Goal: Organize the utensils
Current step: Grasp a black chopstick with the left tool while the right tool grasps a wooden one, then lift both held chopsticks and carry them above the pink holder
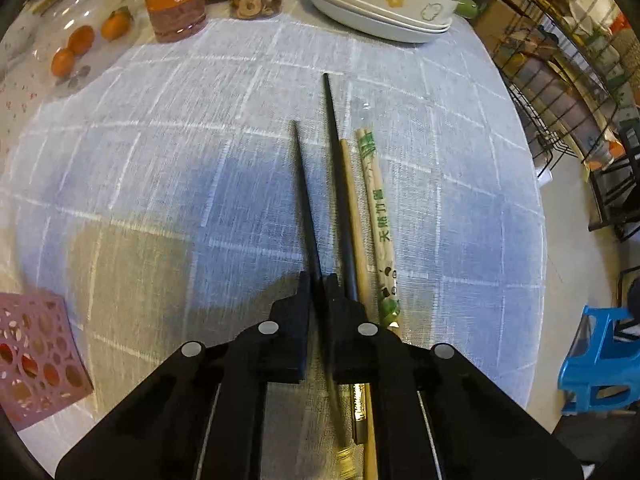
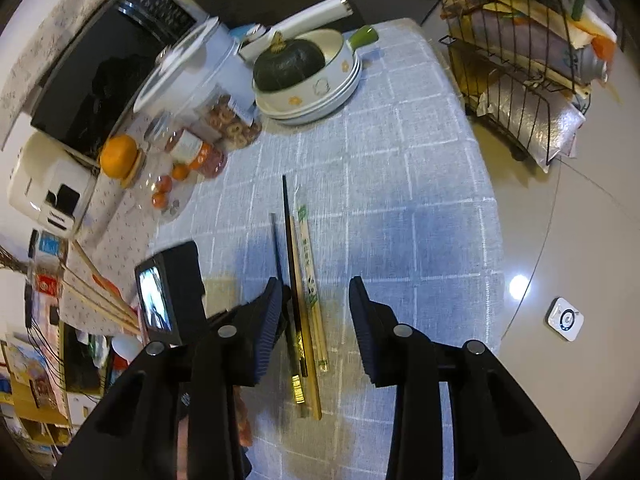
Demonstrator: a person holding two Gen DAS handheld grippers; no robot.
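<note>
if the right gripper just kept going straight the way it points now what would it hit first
Probably the row of chopsticks lying on the tablecloth, just left of the midline between the open right gripper fingers. Depth is unclear; passing above them, it would next reach the stacked dishes holding the squash.

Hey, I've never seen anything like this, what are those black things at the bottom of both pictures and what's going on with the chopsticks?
Those black shapes are hand-held grippers, one in each of a person's hands, each carrying a wide-angle camera that looks forward along its two fingers. So one picture comes from the left gripper and the other from the right gripper.

The left one is shut on a black chopstick. The right one is open and holds nothing.

Beside it on the checked tablecloth lie a second black chopstick, a wooden chopstick and a wrapped pair of bamboo chopsticks. Further back sit stacked dishes, jars and small oranges. A pink perforated holder stands at the left.
</note>
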